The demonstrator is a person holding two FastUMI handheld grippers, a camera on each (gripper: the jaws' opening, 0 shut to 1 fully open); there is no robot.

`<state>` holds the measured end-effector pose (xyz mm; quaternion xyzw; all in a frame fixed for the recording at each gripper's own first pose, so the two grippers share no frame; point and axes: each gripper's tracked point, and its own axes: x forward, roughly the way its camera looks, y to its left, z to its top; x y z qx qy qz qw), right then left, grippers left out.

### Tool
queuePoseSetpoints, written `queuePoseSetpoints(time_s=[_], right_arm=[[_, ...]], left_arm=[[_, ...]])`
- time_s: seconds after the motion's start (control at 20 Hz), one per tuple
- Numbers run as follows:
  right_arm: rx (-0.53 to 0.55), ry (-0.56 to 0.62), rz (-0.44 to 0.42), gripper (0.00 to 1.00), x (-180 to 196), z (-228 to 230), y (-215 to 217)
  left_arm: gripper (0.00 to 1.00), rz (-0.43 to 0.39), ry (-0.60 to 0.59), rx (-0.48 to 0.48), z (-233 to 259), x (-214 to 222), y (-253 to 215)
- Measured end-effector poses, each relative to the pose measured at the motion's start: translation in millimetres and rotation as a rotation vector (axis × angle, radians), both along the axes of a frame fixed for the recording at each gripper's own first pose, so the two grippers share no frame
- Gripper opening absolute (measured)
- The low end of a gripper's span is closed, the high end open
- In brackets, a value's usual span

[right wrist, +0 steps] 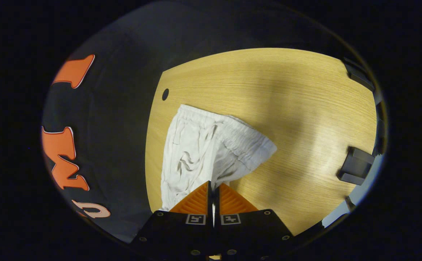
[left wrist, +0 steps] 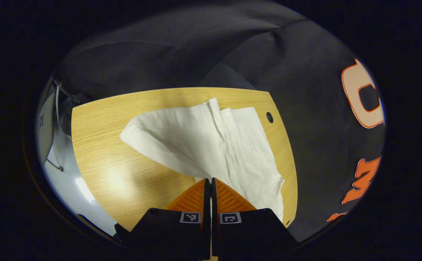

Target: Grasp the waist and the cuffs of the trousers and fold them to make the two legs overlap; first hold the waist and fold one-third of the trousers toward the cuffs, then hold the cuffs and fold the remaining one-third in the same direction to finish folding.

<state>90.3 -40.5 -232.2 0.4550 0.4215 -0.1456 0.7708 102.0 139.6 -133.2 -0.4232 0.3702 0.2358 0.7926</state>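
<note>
White trousers (left wrist: 211, 141) lie crumpled on a wooden table (left wrist: 102, 145), and one edge rises off the board to my left gripper (left wrist: 208, 180). That gripper's fingers are pressed together with the cloth edge pinched at their tips. In the right gripper view the trousers (right wrist: 196, 148) show their gathered elastic waistband (right wrist: 239, 132) across the far end. Cloth climbs from there to my right gripper (right wrist: 212, 184), which is shut on a fold of it. The rest of the garment near the table's edge is hidden behind the fingers.
The table (right wrist: 287, 90) has a small round hole (right wrist: 165, 94) near the corner by the trousers. A dark block-shaped fixture (right wrist: 355, 165) sits at the table's far right edge. Pale floor (left wrist: 66, 181) lies beyond the left side, and black booth cloth surrounds the rest.
</note>
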Motion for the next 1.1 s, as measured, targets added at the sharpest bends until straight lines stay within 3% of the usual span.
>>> queuePoseSetpoints(time_s=[0.45, 0.6, 0.85, 1.1], right_arm=[[-0.025, -0.011, 0.071, 0.01, 87.7, 17.4, 29.5], [-0.05, 0.004, 0.08, 0.01, 116.9, 11.6, 34.6], [-0.059, 0.004, 0.09, 0.0, 159.1, 8.1, 35.2], [-0.076, 0.032, 0.122, 0.02, 178.1, -3.6, 39.6]], left_arm=[[0.03, -0.152, -0.017, 0.094, 35.1, 111.2, -18.0], [0.05, -0.179, -0.025, 0.085, 40.1, 146.6, -32.6], [0.05, -0.229, -0.05, 0.095, 36.2, 220.9, -40.5], [0.07, -0.288, -0.011, 0.116, 12.6, 264.9, -46.4]])
